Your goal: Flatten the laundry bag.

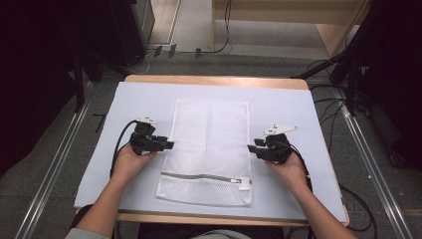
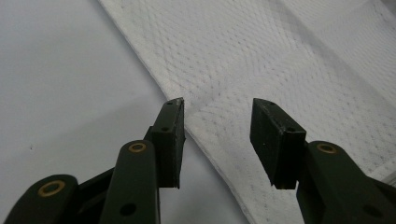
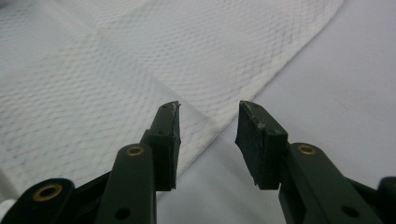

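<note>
High view: a white mesh laundry bag (image 1: pixel 208 149) lies flat at the centre of the frame on the pale blue surface (image 1: pixel 293 109), its zipper (image 1: pixel 206 176) shut and running across the lower end. The left gripper (image 1: pixel 168 145) sits at the bag's left edge, mid-frame, and the right gripper (image 1: pixel 250 148) at the right edge; both point inward at the bag's long sides, held low over the cloth. Left gripper view: the fingers (image 2: pixel 172 135) stand apart, nothing clamped; the bag's hemmed edge (image 2: pixel 205 135) runs diagonally between them, one finger over bare surface, the other over mesh. Right gripper view: same picture mirrored, fingers (image 3: pixel 166 140) parted, the mesh edge (image 3: pixel 212 126) passing into the gap from the upper left, no pinch on it. Judgement: the work looks like folding or lifting the bag by its two side edges. Bag is spread and smooth, both grippers lined up on the hems; the grasp itself is not yet made, and any fold or lift remains.
</note>
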`<state>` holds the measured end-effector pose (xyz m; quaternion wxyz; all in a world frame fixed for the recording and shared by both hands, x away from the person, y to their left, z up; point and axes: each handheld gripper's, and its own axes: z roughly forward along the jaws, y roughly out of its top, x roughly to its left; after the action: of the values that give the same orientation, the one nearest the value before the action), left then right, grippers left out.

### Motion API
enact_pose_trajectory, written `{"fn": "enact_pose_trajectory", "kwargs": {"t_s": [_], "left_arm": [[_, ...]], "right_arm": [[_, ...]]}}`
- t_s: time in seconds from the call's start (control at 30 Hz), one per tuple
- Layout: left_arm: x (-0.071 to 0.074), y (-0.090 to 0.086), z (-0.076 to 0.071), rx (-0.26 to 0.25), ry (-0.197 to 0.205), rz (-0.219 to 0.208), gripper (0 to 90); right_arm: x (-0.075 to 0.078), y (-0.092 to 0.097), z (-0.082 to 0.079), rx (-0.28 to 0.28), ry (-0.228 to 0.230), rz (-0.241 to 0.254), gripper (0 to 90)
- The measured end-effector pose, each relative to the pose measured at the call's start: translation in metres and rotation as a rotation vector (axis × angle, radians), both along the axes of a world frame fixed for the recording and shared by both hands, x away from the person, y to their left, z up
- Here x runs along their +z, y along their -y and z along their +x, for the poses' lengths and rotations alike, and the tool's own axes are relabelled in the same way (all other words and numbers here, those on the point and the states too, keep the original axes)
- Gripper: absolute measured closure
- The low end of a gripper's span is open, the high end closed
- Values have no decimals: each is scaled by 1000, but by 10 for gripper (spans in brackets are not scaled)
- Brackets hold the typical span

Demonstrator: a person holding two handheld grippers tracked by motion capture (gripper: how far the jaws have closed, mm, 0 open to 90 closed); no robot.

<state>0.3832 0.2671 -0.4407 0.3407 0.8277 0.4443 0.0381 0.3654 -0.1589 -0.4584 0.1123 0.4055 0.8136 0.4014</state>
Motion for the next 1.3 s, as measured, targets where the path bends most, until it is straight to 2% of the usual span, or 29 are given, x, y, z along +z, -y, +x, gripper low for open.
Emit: {"fn": "enact_pose_trajectory", "kwargs": {"t_s": [0.2, 0.3, 0.33, 0.4, 0.5, 0.57, 0.67, 0.73, 0.83, 0.93, 1.07, 1.17, 1.2, 1.23, 1.3], "left_arm": [[-5, 1, 2, -2, 1, 20, 562], [-8, 5, 3, -13, -21, 31, 577], [-9, 6, 2, -18, -7, 36, 575], [-9, 7, 2, -20, -10, 40, 596], [-10, 8, 2, -6, -19, 25, 653], [-10, 8, 3, -5, -41, 13, 688], [-10, 10, 2, -2, -38, 18, 746], [-10, 11, 3, 7, -39, 27, 793], [-11, 12, 4, 18, -61, 17, 878], [-11, 12, 7, 25, -74, 14, 894], [-9, 15, 12, 34, -49, 23, 895], [-7, 15, 19, 57, -44, 2, 894], [-6, 15, 21, 66, -30, -1, 894], [-6, 15, 23, 67, -21, -3, 894], [-6, 15, 28, 69, -21, 9, 893]], "right_arm": [[-6, -9, 8, -5, -5, 24, 611], [-9, -12, 8, 6, -19, -16, 604], [-10, -13, 8, 4, -30, -20, 604], [-12, -15, 9, 4, -36, -27, 603], [-15, -19, 10, 11, -39, -50, 609], [-16, -23, 9, 10, -23, -67, 618], [-16, -26, 6, -10, -6, -95, 674], [-15, -26, 6, -14, -7, -104, 740], [-15, -26, 9, -9, -9, -104, 874], [-14, -27, 11, -10, -31, -95, 900], [-12, -27, 16, -21, -27, -97, 900], [-9, -26, 25, -39, -21, -74, 900], [-9, -26, 28, -40, -12, -62, 900], [-9, -27, 32, -48, -29, -64, 900], [-10, -28, 38, -55, -34, -65, 900]]}}
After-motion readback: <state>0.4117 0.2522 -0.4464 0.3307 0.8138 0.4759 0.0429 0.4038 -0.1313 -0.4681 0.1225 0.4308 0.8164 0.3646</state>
